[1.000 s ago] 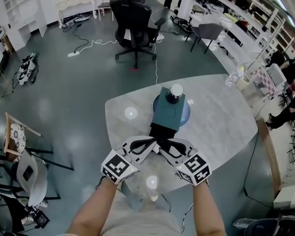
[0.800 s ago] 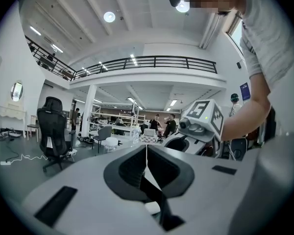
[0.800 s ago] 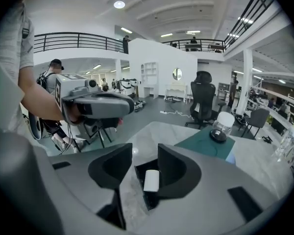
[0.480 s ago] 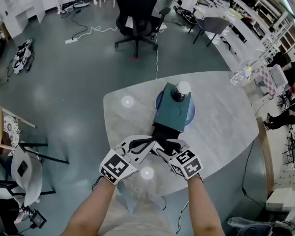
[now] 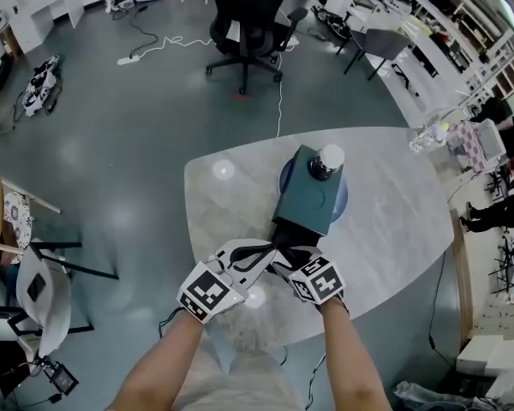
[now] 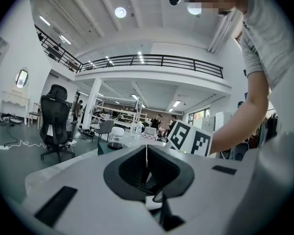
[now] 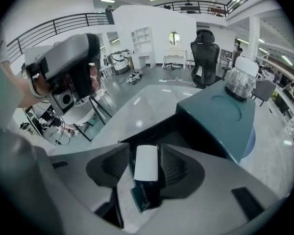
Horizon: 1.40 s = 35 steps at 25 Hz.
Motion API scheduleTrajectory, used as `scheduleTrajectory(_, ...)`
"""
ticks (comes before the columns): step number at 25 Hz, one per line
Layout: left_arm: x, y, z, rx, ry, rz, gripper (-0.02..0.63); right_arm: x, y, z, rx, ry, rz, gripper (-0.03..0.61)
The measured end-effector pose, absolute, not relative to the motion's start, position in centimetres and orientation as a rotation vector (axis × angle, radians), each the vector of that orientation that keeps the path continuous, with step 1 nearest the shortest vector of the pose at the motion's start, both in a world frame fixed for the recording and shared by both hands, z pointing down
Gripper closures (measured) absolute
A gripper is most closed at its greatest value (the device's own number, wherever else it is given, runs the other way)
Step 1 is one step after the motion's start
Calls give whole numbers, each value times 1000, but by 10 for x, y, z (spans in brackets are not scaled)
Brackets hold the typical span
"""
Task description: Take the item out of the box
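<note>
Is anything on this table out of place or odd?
Yes. A white-lidded jar stands on top of the teal box, at its far end, and the box itself lies over a blue round plate.

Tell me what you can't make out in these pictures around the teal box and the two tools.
White item between the right tool's opening jaws: right gripper view, underside hidden by the tool; identity unclear.
Left tool, jaws together: left gripper view too dark to show whether they pinch anything.
Teal box interior: head view, both tools cover its open black end; right gripper view shows only dark.
Jar contents: too small, head view.
</note>
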<state>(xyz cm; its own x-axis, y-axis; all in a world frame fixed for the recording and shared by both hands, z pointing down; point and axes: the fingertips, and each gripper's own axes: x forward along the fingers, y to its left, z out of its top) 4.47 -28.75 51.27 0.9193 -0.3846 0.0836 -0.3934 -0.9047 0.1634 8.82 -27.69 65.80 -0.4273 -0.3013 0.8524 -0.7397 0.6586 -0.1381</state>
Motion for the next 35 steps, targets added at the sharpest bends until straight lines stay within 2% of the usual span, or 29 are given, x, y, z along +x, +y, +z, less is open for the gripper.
scheduleTrajectory(18, 42, -294, 520, 2887, -567, 77, 594, 83, -275, 695, 677, -1883, 765, 354)
scheduleTrajectory(35, 38, -292, 518, 2884, -568, 88, 594, 85, -277, 700, 676, -1846, 798, 391)
